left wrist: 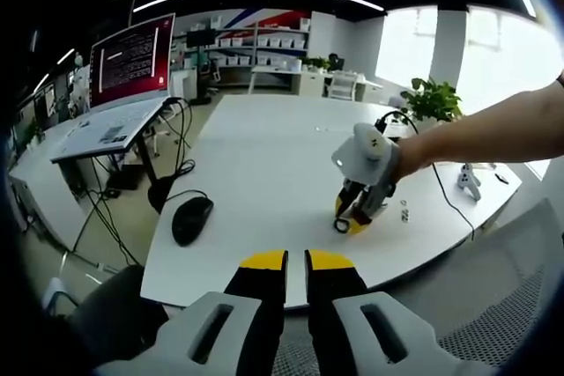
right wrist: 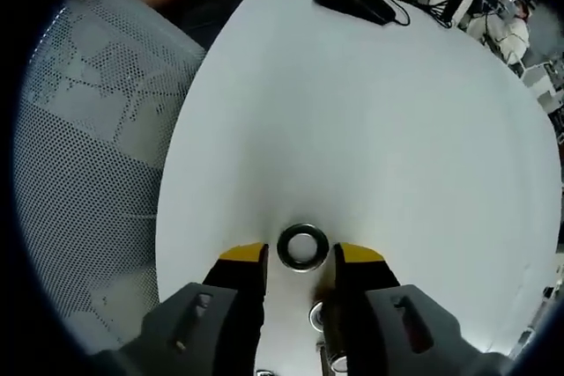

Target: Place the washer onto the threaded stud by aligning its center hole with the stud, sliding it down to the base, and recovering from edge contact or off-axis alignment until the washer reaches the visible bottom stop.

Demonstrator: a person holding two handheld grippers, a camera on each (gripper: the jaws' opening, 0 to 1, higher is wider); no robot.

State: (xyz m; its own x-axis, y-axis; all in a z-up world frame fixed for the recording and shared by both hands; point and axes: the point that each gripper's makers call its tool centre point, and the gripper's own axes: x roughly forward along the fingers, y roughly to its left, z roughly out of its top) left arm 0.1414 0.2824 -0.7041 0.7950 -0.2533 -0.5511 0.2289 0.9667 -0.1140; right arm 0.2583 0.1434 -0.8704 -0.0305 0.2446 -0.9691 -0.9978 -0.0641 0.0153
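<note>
While left gripper (left wrist: 296,261) jaws nearly meet, right gripper (right wrist: 302,254) jaws bracket one washer (right wrist: 302,246)

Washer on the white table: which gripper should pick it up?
Right. The right gripper straddles the dark metal ring washer, fingers open either side. The left gripper sits shut at the white table edge.

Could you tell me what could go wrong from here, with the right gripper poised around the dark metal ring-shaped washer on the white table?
1. The dark metal ring-shaped washer lies flat on the white table between the open jaws of the right gripper; the tips may slide over its thin edge and push it away.
2. A small metal part sits close behind the washer, between the jaws, so closing could catch or knock it.
3. The left gripper is shut and far back, so it cannot steady anything.
</note>
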